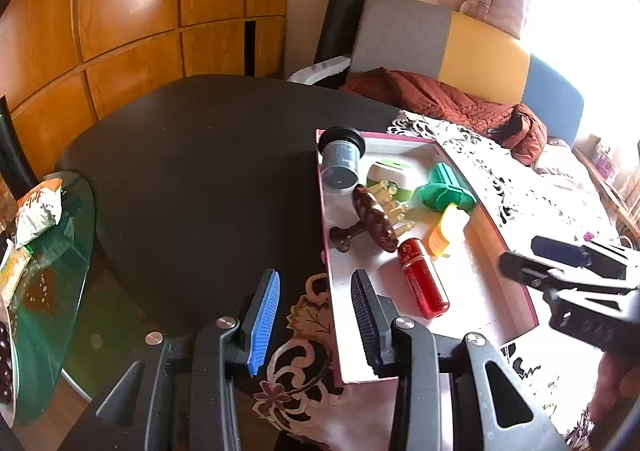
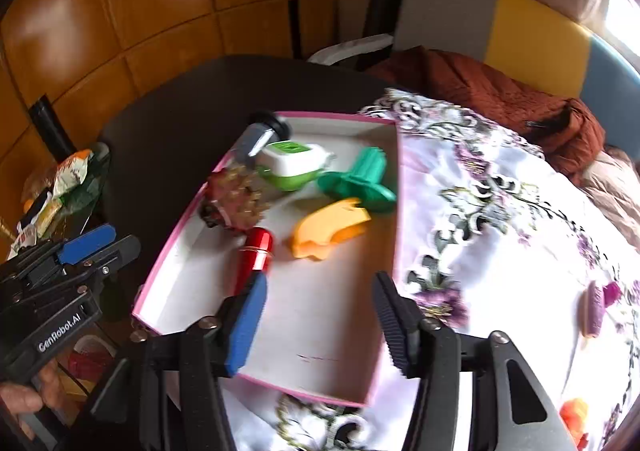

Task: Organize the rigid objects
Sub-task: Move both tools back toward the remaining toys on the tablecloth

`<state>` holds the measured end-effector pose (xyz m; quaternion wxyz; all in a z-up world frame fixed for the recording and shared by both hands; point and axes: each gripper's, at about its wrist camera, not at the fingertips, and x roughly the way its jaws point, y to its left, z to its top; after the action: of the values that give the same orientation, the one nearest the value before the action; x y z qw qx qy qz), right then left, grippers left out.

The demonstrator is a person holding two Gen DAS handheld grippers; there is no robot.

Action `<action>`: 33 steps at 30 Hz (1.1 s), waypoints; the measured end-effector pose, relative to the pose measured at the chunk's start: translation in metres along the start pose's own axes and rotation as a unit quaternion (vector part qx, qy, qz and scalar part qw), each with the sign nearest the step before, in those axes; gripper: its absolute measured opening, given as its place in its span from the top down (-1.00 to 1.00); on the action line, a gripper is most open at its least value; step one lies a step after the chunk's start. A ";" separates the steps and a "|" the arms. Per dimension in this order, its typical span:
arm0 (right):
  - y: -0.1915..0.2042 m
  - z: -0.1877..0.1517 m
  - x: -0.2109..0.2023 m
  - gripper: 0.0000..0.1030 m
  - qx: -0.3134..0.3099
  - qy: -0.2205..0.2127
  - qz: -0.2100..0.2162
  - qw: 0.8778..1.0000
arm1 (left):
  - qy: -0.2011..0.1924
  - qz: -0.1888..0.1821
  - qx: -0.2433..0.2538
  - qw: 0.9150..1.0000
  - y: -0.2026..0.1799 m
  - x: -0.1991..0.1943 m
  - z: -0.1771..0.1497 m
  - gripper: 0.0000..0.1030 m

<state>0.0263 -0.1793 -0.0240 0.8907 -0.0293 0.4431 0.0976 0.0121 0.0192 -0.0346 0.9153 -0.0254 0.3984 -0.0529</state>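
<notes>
Wood-panelled wall behind, a dark round surface (image 1: pixel 192 155) up front, half draped in a floral cloth (image 2: pixel 500 211). On it sits the pink-rimmed box (image 1: pixel 516 271), and it's packed: a grey cylinder with a black cap (image 1: pixel 340 163) in the far corner, a green-and-white case (image 1: pixel 390 177) just beside it, a green plastic piece (image 1: pixel 444 191) near the right wall, an orange piece (image 1: pixel 448 231) in front of that. A dark brown figure (image 1: pixel 372 219) lies across the middle, touching a red capsule (image 1: pixel 424 279) at its near end. The left hand-held gripper (image 1: pixel 316 319) hovers over the box's near left edge, fingers spread, gripping nothing. The right hand-held gripper (image 2: pixel 320 323) hangs over the box's bare near floor, fingers apart and empty too. Out on the cloth, well apart from the box, lies a small purple piece (image 2: pixel 594 309).
</notes>
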 end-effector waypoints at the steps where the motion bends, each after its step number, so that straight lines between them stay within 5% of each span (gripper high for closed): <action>1: -0.007 -0.001 -0.003 -0.17 0.003 -0.001 -0.006 1.000 | 0.000 -0.001 0.002 1.000 -0.001 0.000 0.000 0.28; 16: -0.171 -0.050 -0.042 -0.32 0.094 0.029 -0.160 0.982 | -0.003 -0.016 0.046 0.999 -0.032 -0.004 0.001 0.28; 26: -0.285 -0.107 -0.063 -0.34 0.277 0.026 -0.240 0.930 | 0.002 -0.034 0.090 0.995 -0.063 -0.005 -0.003 0.28; 33: -0.313 -0.121 -0.077 -0.45 0.356 0.010 -0.234 0.905 | 0.011 -0.054 0.118 0.991 -0.087 -0.004 -0.004 0.28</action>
<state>-0.0510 -0.5139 -0.0466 0.8344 0.1854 0.4380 -0.2784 -0.0006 -0.0672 -0.0267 0.9033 0.0616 0.3975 -0.1493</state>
